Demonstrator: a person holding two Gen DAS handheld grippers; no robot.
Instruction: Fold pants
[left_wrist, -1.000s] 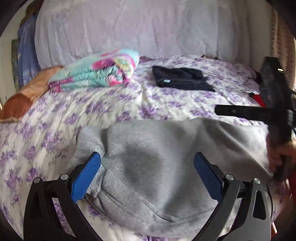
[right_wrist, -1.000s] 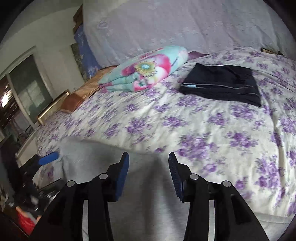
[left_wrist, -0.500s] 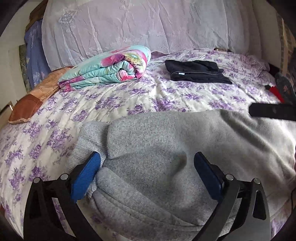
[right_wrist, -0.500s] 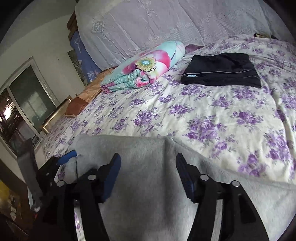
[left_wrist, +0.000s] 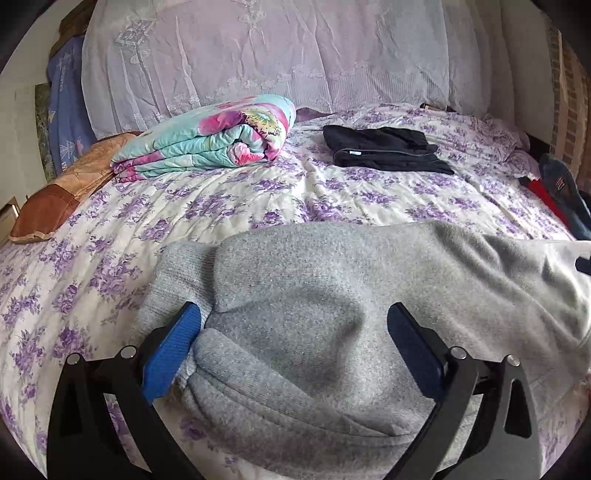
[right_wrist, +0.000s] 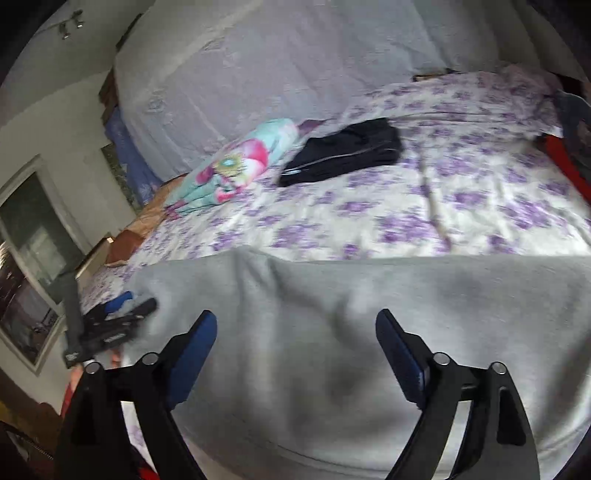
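Note:
Grey sweatpants (left_wrist: 332, 295) lie across the near edge of the bed; they also show in the right wrist view (right_wrist: 369, 314). My left gripper (left_wrist: 293, 328) is open, its blue pads straddling the bunched left end of the pants near the ribbed band, holding nothing. My right gripper (right_wrist: 295, 332) is open wide above the flat right part of the pants, empty. The left gripper also shows at the left of the right wrist view (right_wrist: 118, 317).
The bed has a purple-flowered cover (left_wrist: 258, 199). A folded black garment (left_wrist: 384, 153) and a rolled floral quilt (left_wrist: 210, 140) lie farther back. A brown pillow (left_wrist: 59, 199) sits at the left, red and dark items (left_wrist: 557, 195) at the right edge.
My right gripper opened wider and swung right along the pants. My left gripper stayed open at the left end while the view rose slightly; the right gripper left its view.

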